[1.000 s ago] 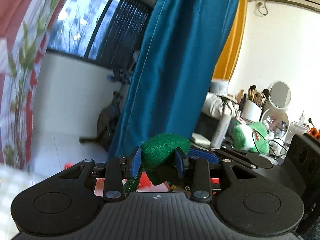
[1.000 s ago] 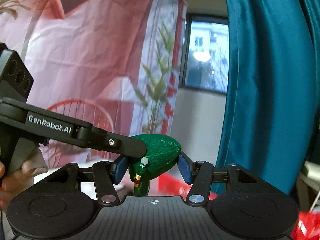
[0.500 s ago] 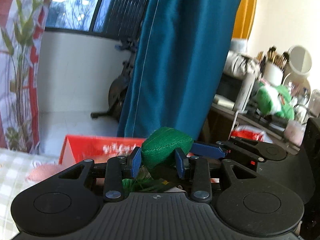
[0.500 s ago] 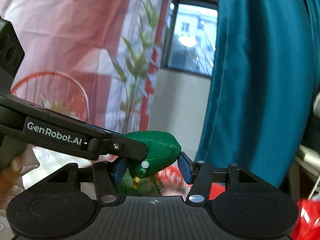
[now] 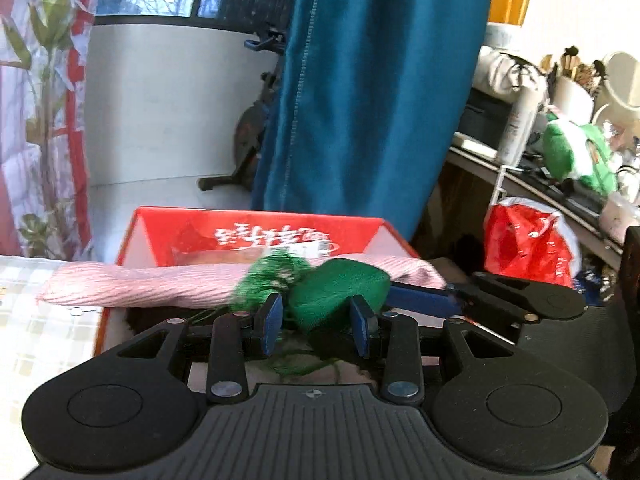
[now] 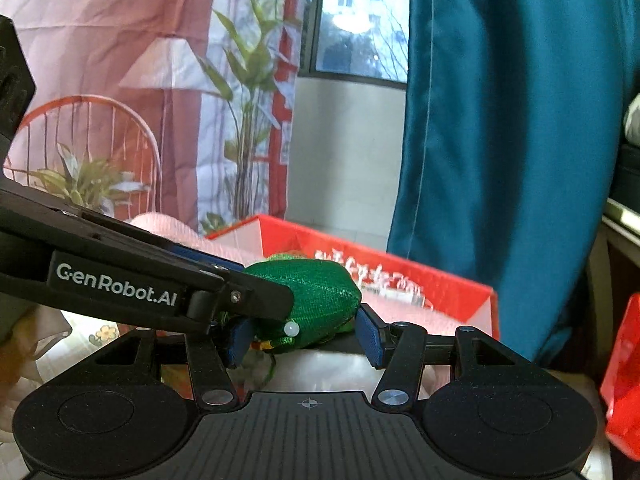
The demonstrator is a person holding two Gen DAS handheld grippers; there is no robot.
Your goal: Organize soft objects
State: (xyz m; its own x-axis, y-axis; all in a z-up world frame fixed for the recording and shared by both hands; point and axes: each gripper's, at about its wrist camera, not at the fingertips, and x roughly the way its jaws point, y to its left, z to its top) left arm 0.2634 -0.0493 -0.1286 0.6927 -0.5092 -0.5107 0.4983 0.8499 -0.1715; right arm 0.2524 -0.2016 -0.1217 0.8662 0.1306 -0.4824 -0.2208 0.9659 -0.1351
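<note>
Pinching green pouch [image 5: 338,294], left gripper [image 5: 316,326] and right gripper [image 6: 304,334] half-closed; soft, light, likely grips best mid-body.

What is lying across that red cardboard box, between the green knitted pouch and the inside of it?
A long pink ribbed roll of cloth lies across the open red cardboard box, right beneath the green knitted pouch that both tongs hold. It covers part of the opening; the box floor behind it is hidden from view.
</note>
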